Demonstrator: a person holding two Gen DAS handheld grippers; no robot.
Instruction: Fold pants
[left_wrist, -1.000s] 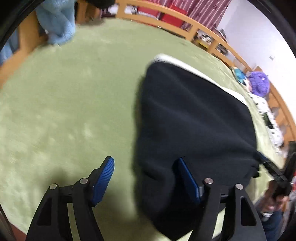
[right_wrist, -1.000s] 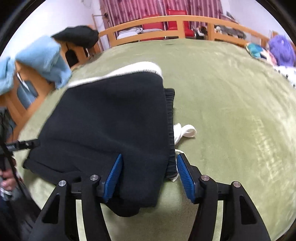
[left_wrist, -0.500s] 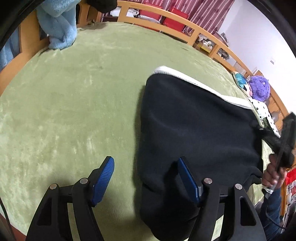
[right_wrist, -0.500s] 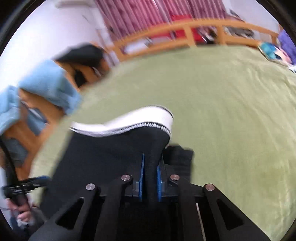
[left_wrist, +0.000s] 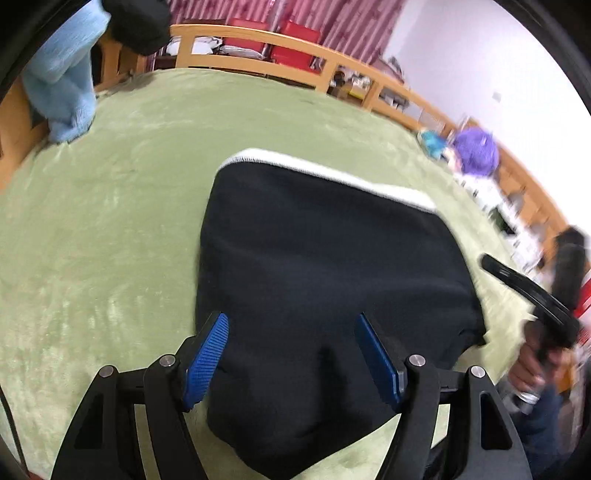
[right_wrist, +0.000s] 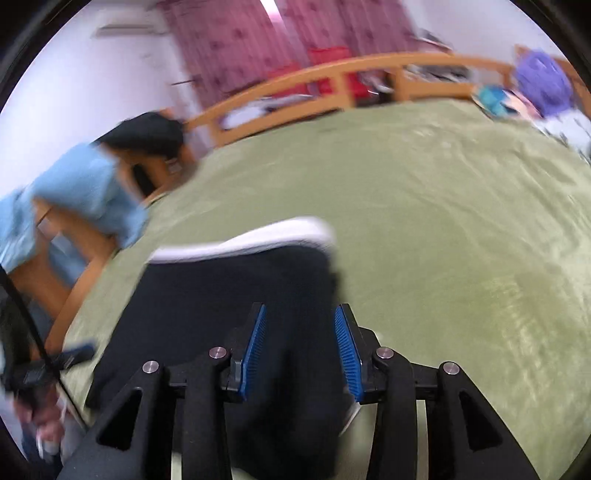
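Note:
The black pants (left_wrist: 325, 266) lie folded on the green blanket (left_wrist: 110, 221), with a white edge (left_wrist: 325, 170) along the far side. My left gripper (left_wrist: 291, 350) is open, its blue pads astride the near edge of the pants. My right gripper (right_wrist: 300, 343) is open over the pants (right_wrist: 229, 306) at their right edge, with black cloth between the pads and the white edge (right_wrist: 251, 240) beyond. The right gripper also shows at the right of the left wrist view (left_wrist: 524, 288), held in a hand.
A wooden rail (left_wrist: 295, 48) runs around the bed. A light blue cloth (left_wrist: 70, 85) and a black garment (right_wrist: 144, 133) hang on the rail at the left. A purple plush (left_wrist: 474, 151) and small items lie at the far right.
My right gripper was shut on the pants' edge half a second ago and has now opened. My left gripper has shifted right, so both pads now straddle the pants.

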